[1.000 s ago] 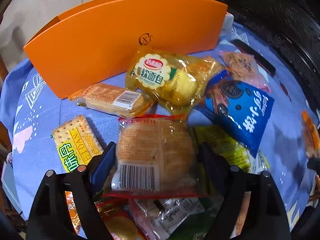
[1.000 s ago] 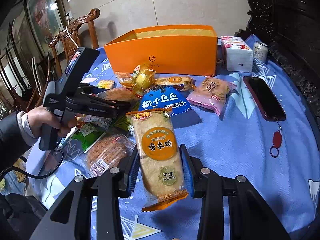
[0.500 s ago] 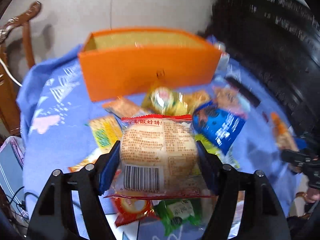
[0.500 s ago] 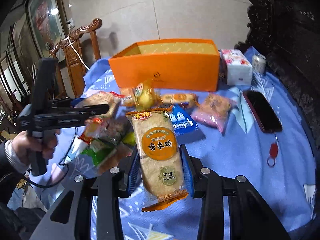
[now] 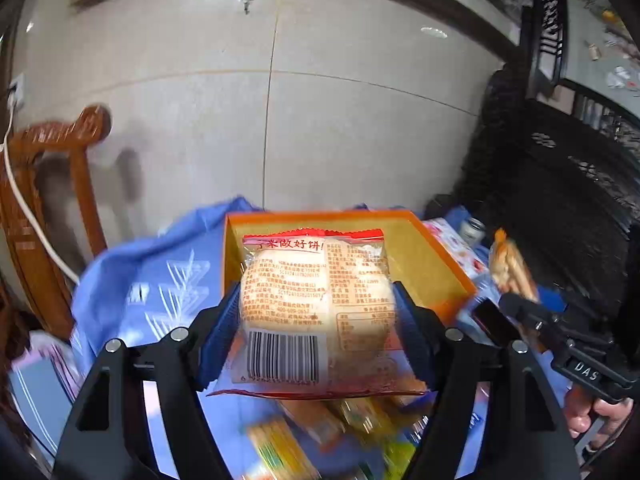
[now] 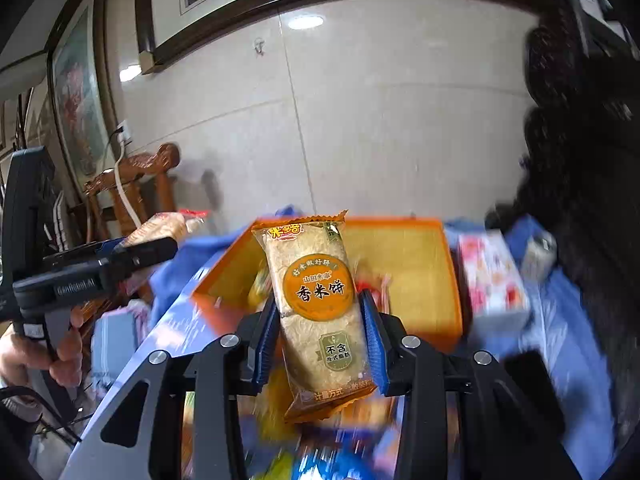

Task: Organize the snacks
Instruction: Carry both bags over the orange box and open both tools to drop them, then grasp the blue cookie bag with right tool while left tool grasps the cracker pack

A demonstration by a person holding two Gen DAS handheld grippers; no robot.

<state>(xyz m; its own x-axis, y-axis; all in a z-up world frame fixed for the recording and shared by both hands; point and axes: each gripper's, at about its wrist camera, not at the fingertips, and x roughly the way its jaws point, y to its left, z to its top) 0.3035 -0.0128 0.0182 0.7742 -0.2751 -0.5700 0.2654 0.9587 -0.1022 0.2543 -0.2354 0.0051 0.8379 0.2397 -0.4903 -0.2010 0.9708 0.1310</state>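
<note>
Desk point(image 5: 132, 280) under a blue patterned cloth, much of it motion-blurred. Tiled wall behind; carved wooden chair point(image 5: 52, 184) at 9 o'clock in the left wrist view.

Orange box point(image 5: 432, 264), open-topped, sits on the desk at the centre of both views. Yellowish inner walls show. In the right wrist view some blurred wrappers seem to lie inside near its front wall; cannot tell what they are.

White printed box point(image 6: 492, 280) stands just beside the orange box, at 3 o'clock in the right wrist view; a small can point(image 6: 538, 256) is next to it.

Left gripper point(image 5: 316, 320): jaws clamped on a round bun packet point(image 5: 316, 304), clear wrapper with red edges, barcode facing the camera. Blue pads press its two sides. Packet is held up off the desk, in line with the box opening.

Right gripper point(image 6: 320, 328): jaws clamped on a rice cracker packet point(image 6: 316, 300), orange wrapper, long and narrow, upright with a slight tilt. Also held clear of the desk, in front of the box opening.

Loose snacks point(image 5: 320, 432) blurred on the cloth at 6 o'clock beneath both grippers.

A hand point(image 6: 36, 352) grips the left gripper's handle at 9 o'clock in the right wrist view.
</note>
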